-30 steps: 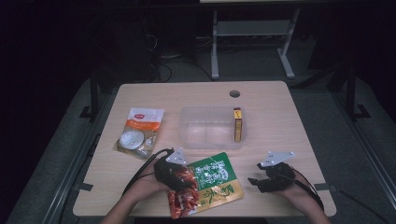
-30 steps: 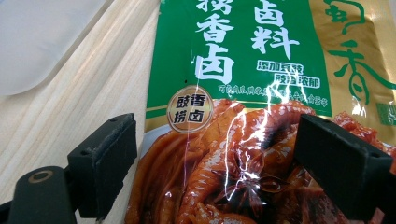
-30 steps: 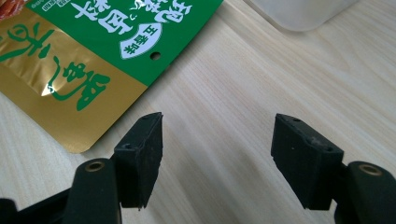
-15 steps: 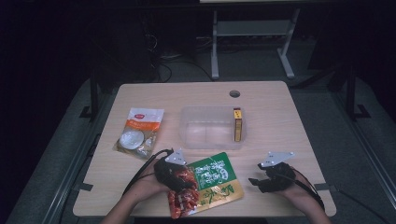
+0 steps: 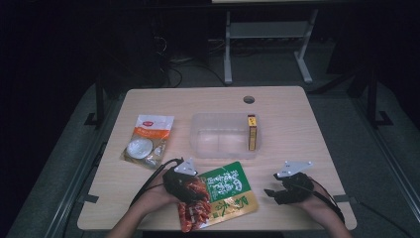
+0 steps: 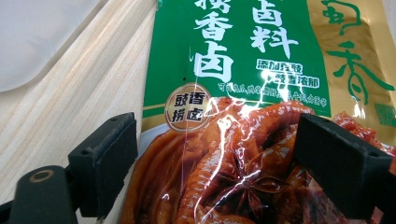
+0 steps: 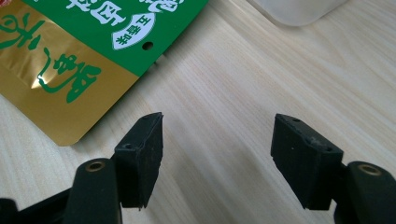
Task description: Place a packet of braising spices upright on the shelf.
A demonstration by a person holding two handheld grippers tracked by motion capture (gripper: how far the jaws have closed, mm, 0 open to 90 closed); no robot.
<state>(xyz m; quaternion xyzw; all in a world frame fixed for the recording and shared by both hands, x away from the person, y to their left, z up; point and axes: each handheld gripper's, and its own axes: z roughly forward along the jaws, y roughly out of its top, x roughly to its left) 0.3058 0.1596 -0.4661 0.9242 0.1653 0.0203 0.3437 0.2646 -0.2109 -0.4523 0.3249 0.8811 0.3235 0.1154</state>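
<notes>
Left gripper [image 6: 210, 154], jaws open, straddles green sauce packet [image 5: 225, 191] lower centre; right gripper [image 7: 217, 154] open over table [image 7: 224, 70].

Flat sauce packet [image 5: 223, 196] lying face up on the tabletop [image 5: 297, 134] near its front edge, just in front of the clear plastic tray [image 5: 220, 136]. Upper face green with white characters; one long side gold; lower end printed with glossy red-brown braised food and a star anise. It lies skewed to the front edge.
</notes>
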